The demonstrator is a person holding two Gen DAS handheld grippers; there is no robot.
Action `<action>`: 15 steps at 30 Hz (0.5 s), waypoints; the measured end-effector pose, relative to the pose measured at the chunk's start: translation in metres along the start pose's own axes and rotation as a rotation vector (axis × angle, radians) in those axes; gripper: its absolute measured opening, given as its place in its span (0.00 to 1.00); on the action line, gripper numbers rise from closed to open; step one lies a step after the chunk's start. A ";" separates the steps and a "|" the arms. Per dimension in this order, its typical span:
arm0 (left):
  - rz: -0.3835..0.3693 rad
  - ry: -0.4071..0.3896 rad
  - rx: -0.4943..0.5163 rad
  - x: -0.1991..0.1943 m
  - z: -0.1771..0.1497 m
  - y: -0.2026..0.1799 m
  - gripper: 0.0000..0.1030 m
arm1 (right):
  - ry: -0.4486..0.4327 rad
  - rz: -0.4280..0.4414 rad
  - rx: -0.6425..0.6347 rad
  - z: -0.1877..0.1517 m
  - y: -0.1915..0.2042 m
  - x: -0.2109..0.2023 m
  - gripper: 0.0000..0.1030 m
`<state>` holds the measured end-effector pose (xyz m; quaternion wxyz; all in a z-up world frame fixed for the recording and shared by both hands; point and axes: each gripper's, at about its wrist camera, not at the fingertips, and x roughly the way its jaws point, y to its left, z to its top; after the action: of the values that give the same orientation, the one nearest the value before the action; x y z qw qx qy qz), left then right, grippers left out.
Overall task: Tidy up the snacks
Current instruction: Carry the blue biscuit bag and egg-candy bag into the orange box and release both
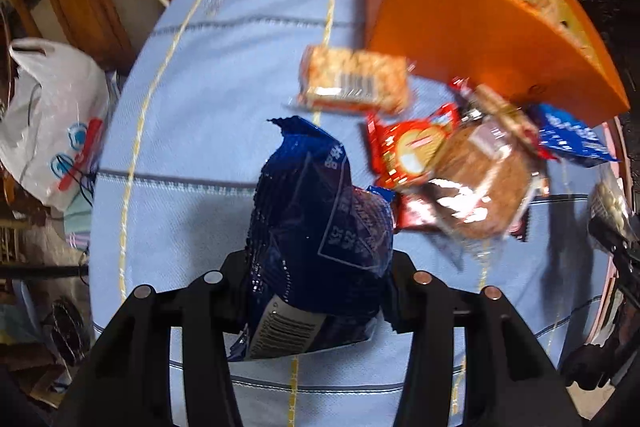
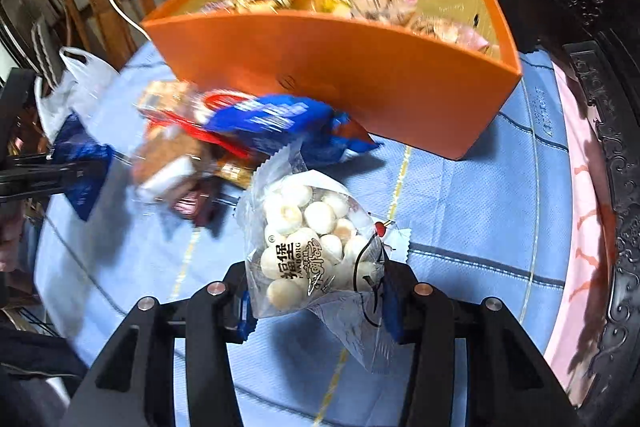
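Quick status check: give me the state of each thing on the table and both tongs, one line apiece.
Left tongs: shut on the dark blue packet, lifted off the cloth.
Right tongs: shut on the clear bag of round white sweets.
Orange box: open, upright, partly filled with snacks.
Loose snack pile: on the blue tablecloth beside the box, overlapping, not boxed.
Peanut bar: lying flat, apart from pile.

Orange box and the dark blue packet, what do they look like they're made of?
Orange box: likely stiff matte card, flat unwrinkled walls, yellowish printed lining. Dark blue packet: glossy plastic or foil film, crinkled with bright glints, serrated top edge.
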<state>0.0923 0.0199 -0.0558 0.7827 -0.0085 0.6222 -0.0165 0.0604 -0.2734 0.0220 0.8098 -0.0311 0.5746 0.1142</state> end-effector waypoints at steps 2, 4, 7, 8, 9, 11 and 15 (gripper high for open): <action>-0.010 -0.044 0.032 -0.017 0.003 -0.007 0.46 | -0.041 -0.002 0.002 0.005 -0.001 -0.021 0.47; -0.011 -0.090 0.066 -0.035 0.009 -0.017 0.46 | -0.104 -0.001 0.013 0.016 -0.005 -0.046 0.47; -0.020 -0.180 0.110 -0.056 0.026 -0.032 0.47 | -0.194 -0.006 0.027 0.031 -0.012 -0.074 0.47; -0.029 -0.219 0.124 -0.068 0.034 -0.037 0.47 | -0.215 -0.008 0.035 0.041 -0.012 -0.079 0.47; -0.039 -0.235 0.130 -0.078 0.049 -0.037 0.47 | -0.234 -0.008 0.043 0.045 -0.016 -0.084 0.47; -0.056 -0.285 0.157 -0.091 0.068 -0.047 0.47 | -0.274 -0.013 0.058 0.061 -0.022 -0.091 0.47; -0.079 -0.347 0.195 -0.108 0.103 -0.074 0.47 | -0.324 -0.035 0.080 0.093 -0.034 -0.088 0.47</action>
<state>0.1673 -0.0508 0.0747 0.8740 0.0405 0.4725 -0.1057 0.1265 -0.3026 0.1331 0.8943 0.0103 0.4400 0.0807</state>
